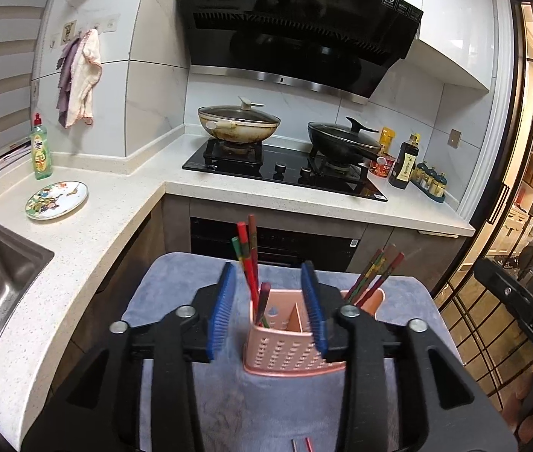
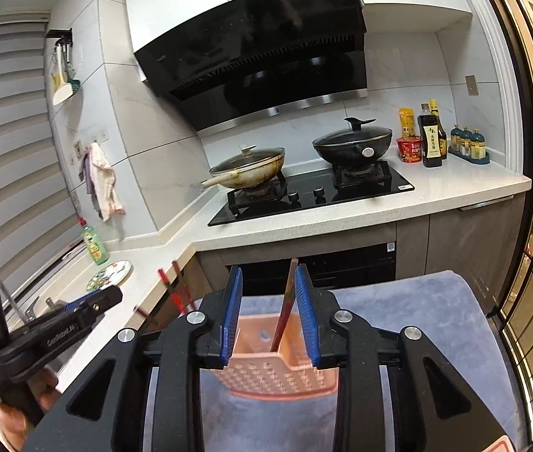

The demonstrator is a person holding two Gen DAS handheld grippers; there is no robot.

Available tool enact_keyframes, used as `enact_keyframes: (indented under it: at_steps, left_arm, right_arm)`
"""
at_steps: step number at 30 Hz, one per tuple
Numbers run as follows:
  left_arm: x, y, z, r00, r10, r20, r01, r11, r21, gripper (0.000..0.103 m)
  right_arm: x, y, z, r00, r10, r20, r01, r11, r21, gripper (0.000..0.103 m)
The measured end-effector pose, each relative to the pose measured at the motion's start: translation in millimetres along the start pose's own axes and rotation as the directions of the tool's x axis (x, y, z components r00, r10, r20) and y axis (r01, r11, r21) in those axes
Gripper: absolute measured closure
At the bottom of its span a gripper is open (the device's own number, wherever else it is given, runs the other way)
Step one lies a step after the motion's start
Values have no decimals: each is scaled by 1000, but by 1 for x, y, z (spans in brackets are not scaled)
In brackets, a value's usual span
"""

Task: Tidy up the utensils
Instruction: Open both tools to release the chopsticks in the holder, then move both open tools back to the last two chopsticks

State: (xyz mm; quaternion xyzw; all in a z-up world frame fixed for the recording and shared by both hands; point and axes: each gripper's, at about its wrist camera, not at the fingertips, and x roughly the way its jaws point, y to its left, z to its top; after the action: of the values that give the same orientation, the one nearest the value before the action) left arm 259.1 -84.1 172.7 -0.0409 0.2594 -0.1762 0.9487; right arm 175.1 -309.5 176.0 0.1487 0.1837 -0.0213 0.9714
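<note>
Left hand-held gripper (image 1: 268,309) and right hand-held gripper (image 2: 268,314) — jaws parted, tilted downward.

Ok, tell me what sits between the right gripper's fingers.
Right wrist view: one chopstick stands between the right gripper's blue pads, close to the right-hand pad, its lower end in the pink holder.

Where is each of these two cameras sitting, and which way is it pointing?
Left wrist: on the left tool, looking along its fingers at the pink holder with chopsticks and the stove beyond; only its own tool shows.
Right wrist: on the right tool, facing the same holder; the left tool and the hand holding it show at left.
Shared: holder, grey cloth, stove, both pans, plate.
</note>
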Motion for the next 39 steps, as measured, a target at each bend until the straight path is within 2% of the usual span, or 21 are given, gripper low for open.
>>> enact_keyframes:
  at_steps: [4,7,9,14,19,27,39]
  left_arm:
    - [-20,3,-17,1000,13,0,-13,1000,14,63]
    - [-34,5,-34,1000,21,-18,-20,1000,16,60]
    - [-44,7,-49,999,33,-29,-33,999,21,58]
    - [-60,16,-84,996,40,-79,-38,999,22,58]
    - [-70,22,-120,989,47,-137,-45,999,19,58]
    - [-84,24,-173,973,67,-220,-60,997,39,58]
    - [-98,22,-214,951,73,-300,-60,997,52,54]
  right_arm:
    - [-22,4,-24,999,5,-32,-6,1000,-28,73]
    - [-38,10,-47,998,-2,-59,-2,998,-66,73]
    - [-47,13,-63,997,-8,-81,1,996,-85,67]
    - [-67,19,-111,988,-23,-155,4,992,-123,67]
    - [-81,24,-159,971,-48,-234,10,987,-163,67]
    - [-95,29,-225,937,-53,-344,0,988,-154,67]
    - [-91,35,-281,897,-88,-433,19,986,-163,67]
